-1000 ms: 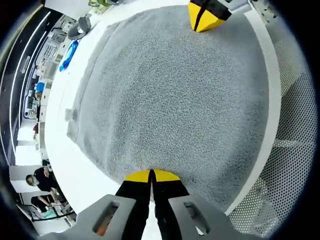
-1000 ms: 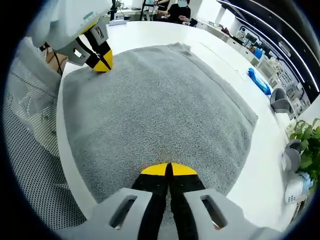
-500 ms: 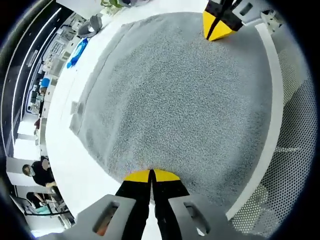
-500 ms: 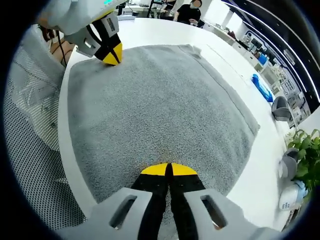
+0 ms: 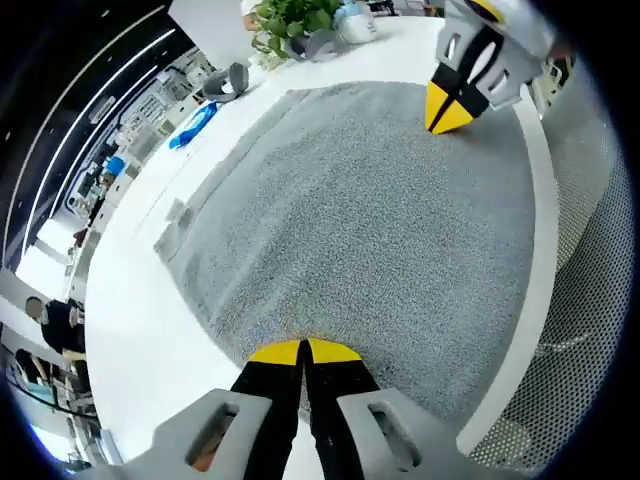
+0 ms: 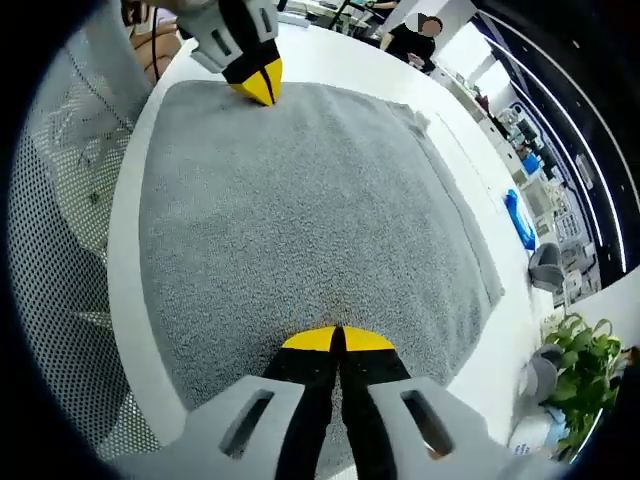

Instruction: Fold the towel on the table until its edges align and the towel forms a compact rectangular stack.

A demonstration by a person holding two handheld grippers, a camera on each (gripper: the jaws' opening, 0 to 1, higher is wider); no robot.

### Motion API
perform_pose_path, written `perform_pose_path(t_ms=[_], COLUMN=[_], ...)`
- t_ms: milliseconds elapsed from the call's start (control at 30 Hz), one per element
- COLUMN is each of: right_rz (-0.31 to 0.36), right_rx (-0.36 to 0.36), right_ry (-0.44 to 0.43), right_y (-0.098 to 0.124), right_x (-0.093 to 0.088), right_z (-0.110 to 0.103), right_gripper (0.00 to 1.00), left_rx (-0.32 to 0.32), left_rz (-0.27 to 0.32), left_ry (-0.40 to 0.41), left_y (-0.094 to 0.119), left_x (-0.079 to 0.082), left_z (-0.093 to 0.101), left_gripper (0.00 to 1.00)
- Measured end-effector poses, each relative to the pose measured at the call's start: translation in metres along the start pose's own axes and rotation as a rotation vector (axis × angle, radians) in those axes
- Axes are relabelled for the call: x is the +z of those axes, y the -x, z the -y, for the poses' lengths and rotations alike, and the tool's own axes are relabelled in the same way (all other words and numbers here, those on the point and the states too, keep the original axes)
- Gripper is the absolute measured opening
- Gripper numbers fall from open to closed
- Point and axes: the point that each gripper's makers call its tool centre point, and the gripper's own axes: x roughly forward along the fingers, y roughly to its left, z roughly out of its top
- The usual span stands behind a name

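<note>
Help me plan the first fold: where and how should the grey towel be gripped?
Grip the towel at the two corners of its near edge, coming in low from the table's near side. It lies flat and spread out, so only edges offer a pinch. The left tool and right tool sit shut there.

Left gripper [image 5: 303,352] and right gripper [image 6: 336,340], jaws together.

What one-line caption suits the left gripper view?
Left gripper shut on the grey towel at its near edge, right gripper gripping the far corner, on a white table.
</note>
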Motion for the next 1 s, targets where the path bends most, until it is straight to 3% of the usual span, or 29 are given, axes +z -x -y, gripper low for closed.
perform_pose_path(t_ms=[133,200,267,333,400,500,567,600,667,733,767,800,833,867,1000], right_rz=[-0.005,0.005,0.028,0.083,0.115,0.164,0.191,0.200,0.209,0.215,0.215,0.211,0.209,0.220,0.358], right_rx=[0.003,0.009,0.020,0.033,0.070,0.121,0.145,0.155,0.168,0.167,0.168,0.168,0.172,0.178,0.239], right_ry=[-0.005,-0.025,-0.062,-0.164,-0.295,-0.465,-0.535,-0.547,-0.527,-0.529,-0.509,-0.491,-0.483,-0.461,-0.348], right_y=[0.000,0.000,0.001,0.001,0.001,0.001,0.002,0.002,0.002,0.002,0.001,0.001,0.002,0.005,0.023], right_x=[0.001,0.001,0.002,0.005,0.004,0.004,0.003,0.003,0.004,0.007,0.008,0.009,0.011,0.015,0.048], right_z=[0.001,0.001,0.000,-0.001,0.000,0.003,0.003,0.003,0.002,0.000,-0.001,-0.001,-0.002,-0.002,-0.011], right_gripper=[0.00,0.00,0.00,0.00,0.00,0.00,0.00,0.00,0.00,0.00,0.00,0.00,0.00,0.00,0.00], left_rx=[0.023,0.023,0.016,0.020,0.010,-0.169,-0.252,-0.331,-0.373,-0.293,-0.269,-0.271,-0.290,-0.304,-0.307], left_rz=[-0.011,-0.025,-0.035,0.148,0.238,0.373,0.417,0.412,0.368,0.294,0.257,0.225,0.322,0.286,0.302], left_ry=[-0.128,-0.161,-0.133,-0.075,-0.082,-0.211,-0.258,-0.267,-0.340,-0.472,-0.501,-0.481,-0.450,-0.374,-0.374], left_y=[-0.002,-0.002,0.000,0.008,0.017,0.025,0.029,0.030,0.026,0.013,0.008,0.003,0.008,0.009,0.008], left_x=[0.002,0.002,0.006,0.041,0.064,0.092,0.100,0.099,0.091,0.079,0.072,0.064,0.078,0.072,0.072], left_z=[0.000,0.000,0.000,0.001,0.007,0.056,0.081,0.100,0.117,0.111,0.107,0.106,0.109,0.106,0.105], left_gripper=[0.01,0.01,0.01,0.01,0.01,0.01,0.01,0.01,0.01,0.01,0.01,0.01,0.01,0.01,0.01])
